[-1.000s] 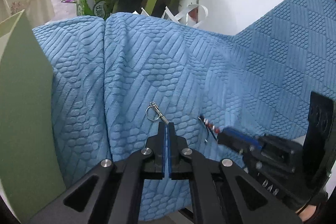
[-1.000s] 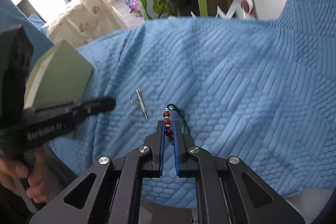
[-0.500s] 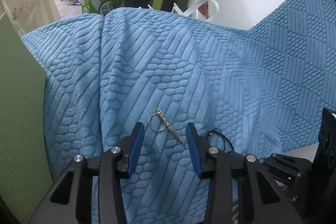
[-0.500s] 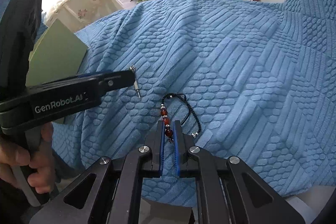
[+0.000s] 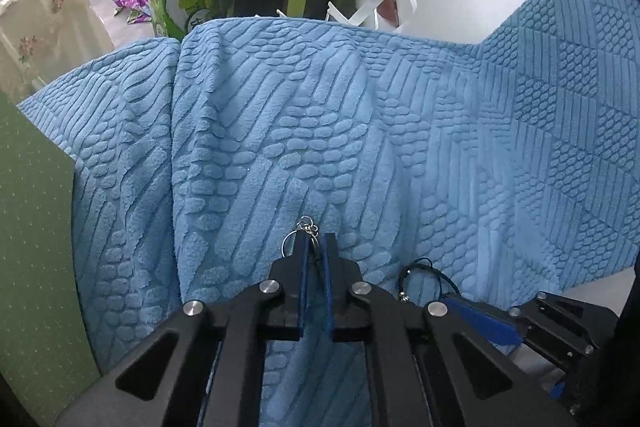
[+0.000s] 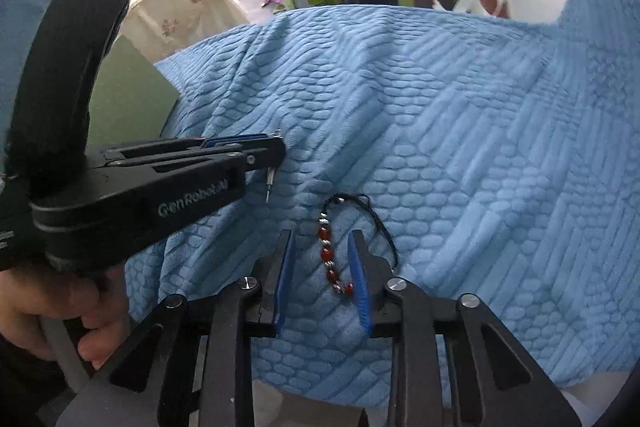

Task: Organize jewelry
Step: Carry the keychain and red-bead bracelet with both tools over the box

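Pinching keyring [image 5: 305, 231], left gripper [image 5: 314, 243] clenched; right gripper [image 6: 321, 247] released, straddling bracelet [image 6: 334, 259].

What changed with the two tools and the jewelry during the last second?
The left tool opened, then closed on the metal keyring pendant. The right tool opened and let go of the red bead bracelet, which lies between its fingers. The blue blanket and green board stayed.

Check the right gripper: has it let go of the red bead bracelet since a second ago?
Yes. The right gripper has opened; the red bead bracelet now lies loose between its pads on the blue blanket.
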